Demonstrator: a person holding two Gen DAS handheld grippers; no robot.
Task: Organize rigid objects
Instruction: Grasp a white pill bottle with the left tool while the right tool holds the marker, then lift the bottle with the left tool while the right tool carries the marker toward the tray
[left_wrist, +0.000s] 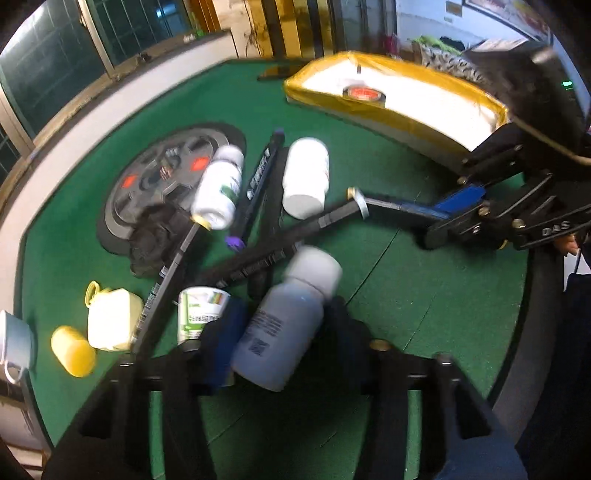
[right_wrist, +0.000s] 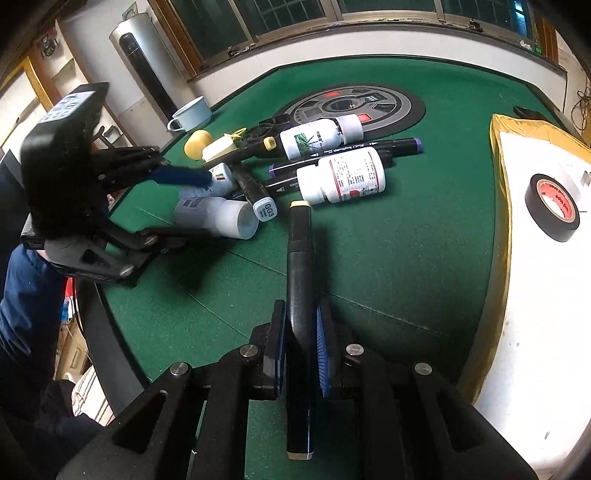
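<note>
1. The right claw (right_wrist: 301, 350) is squeezed tight on a black marker (right_wrist: 300, 295) that sticks out in front of it.
2. The left claw (left_wrist: 273, 339) hugs a grey bottle (left_wrist: 284, 321) between its pads.
3. The big yellow box (right_wrist: 498, 192) sits to the right of the marker claw, close by.
4. Best to lift the marker slowly, keep it level, and set it in the box next to the tape (right_wrist: 552, 206).
</note>
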